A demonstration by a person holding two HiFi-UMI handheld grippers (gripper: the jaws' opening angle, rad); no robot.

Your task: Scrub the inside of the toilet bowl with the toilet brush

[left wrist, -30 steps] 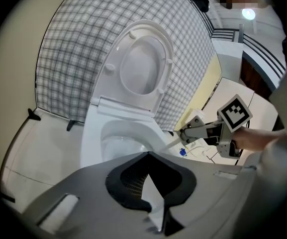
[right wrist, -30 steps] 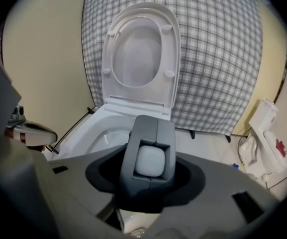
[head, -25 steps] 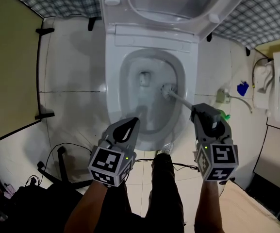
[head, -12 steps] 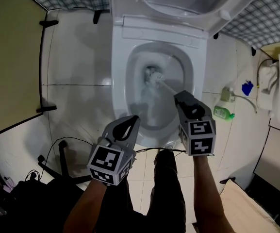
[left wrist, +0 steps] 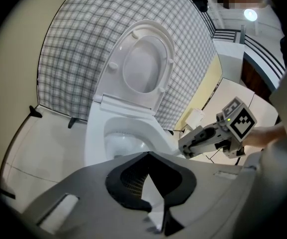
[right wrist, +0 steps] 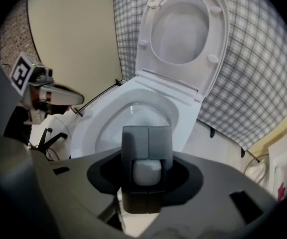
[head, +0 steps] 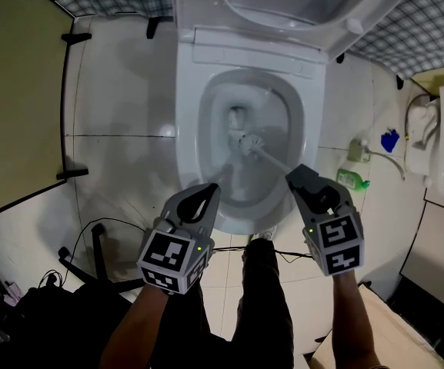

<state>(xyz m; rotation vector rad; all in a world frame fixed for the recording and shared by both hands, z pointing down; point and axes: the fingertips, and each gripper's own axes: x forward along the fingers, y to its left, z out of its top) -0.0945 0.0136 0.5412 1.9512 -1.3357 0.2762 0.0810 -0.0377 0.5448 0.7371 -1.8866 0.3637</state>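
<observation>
Pale tiled floor point(head: 114, 98), white ceramic toilet bowl point(head: 187, 129).
Right gripper point(head: 297, 177) jaws, having just closed a little, clamp the grey-handled toilet brush point(head: 246, 141); left gripper point(head: 210, 191) jaws together, empty.

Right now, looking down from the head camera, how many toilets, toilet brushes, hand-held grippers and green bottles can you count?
toilet: 1
toilet brush: 1
grippers: 2, the left gripper and the right gripper
green bottle: 1
total: 5
</observation>
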